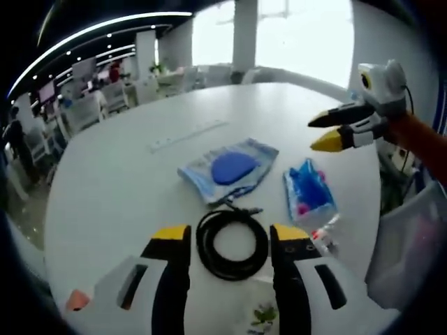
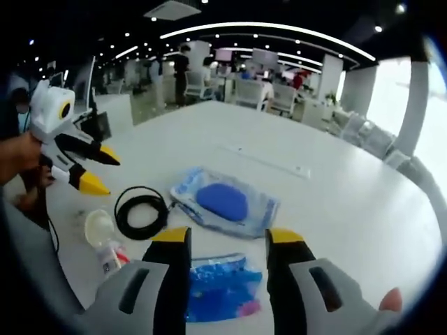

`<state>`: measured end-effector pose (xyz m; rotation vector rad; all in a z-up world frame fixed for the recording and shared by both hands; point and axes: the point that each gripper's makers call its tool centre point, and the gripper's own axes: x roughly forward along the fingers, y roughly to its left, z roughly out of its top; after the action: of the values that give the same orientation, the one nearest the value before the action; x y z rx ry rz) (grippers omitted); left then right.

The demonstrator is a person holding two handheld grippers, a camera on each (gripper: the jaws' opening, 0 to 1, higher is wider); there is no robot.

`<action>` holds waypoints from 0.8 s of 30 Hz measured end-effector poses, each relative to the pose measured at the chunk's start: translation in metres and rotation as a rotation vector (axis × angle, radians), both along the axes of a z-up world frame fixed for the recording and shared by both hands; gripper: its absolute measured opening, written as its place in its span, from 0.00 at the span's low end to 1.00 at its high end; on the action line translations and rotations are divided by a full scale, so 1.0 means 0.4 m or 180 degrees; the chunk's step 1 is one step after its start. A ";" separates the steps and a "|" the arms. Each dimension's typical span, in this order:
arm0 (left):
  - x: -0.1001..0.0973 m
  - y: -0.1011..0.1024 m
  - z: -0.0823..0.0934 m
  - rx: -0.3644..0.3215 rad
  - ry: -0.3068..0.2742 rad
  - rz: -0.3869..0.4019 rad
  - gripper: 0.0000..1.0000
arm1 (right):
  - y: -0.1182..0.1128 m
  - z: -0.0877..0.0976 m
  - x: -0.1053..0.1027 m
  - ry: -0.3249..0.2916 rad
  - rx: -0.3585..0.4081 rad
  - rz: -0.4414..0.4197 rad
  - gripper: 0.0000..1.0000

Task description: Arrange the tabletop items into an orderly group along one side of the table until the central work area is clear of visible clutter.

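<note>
Left gripper view — one cable coil (image 1: 232, 245), two pouches (image 1: 228, 169).

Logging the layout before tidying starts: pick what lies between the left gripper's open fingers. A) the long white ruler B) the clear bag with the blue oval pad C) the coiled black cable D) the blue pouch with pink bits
C: in the left gripper view the coiled black cable sits between the left gripper's spread yellow-tipped fingers.

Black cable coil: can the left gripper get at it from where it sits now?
Probably yes: the black cable coil lies on bare table between the open jaws of the left gripper, with nothing over it.
</note>
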<state>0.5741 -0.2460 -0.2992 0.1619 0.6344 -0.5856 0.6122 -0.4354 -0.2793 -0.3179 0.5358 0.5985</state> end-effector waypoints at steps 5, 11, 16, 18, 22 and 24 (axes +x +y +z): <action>-0.043 0.011 0.000 0.0015 0.0020 -0.0045 0.43 | -0.002 -0.001 -0.049 0.0027 0.0022 0.0121 0.49; -0.091 0.018 0.002 0.0008 0.0032 -0.0100 0.43 | -0.004 0.003 -0.107 0.0064 0.0078 0.0241 0.52; -0.122 0.015 -0.005 0.0028 0.0064 -0.0164 0.43 | -0.005 0.005 -0.146 0.0070 0.0093 0.0318 0.53; -0.131 0.015 -0.005 0.0022 0.0061 -0.0176 0.44 | -0.007 0.006 -0.159 0.0074 0.0100 0.0327 0.53; -0.153 0.014 -0.004 0.0014 0.0064 -0.0228 0.44 | -0.009 0.018 -0.188 0.0058 0.0148 0.0352 0.54; -0.165 0.010 -0.002 -0.0001 0.0051 -0.0286 0.45 | -0.009 0.022 -0.200 0.0049 0.0163 0.0370 0.55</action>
<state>0.5082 -0.2419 -0.3001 0.1864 0.6449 -0.6739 0.5324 -0.4392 -0.2705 -0.2976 0.5183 0.7267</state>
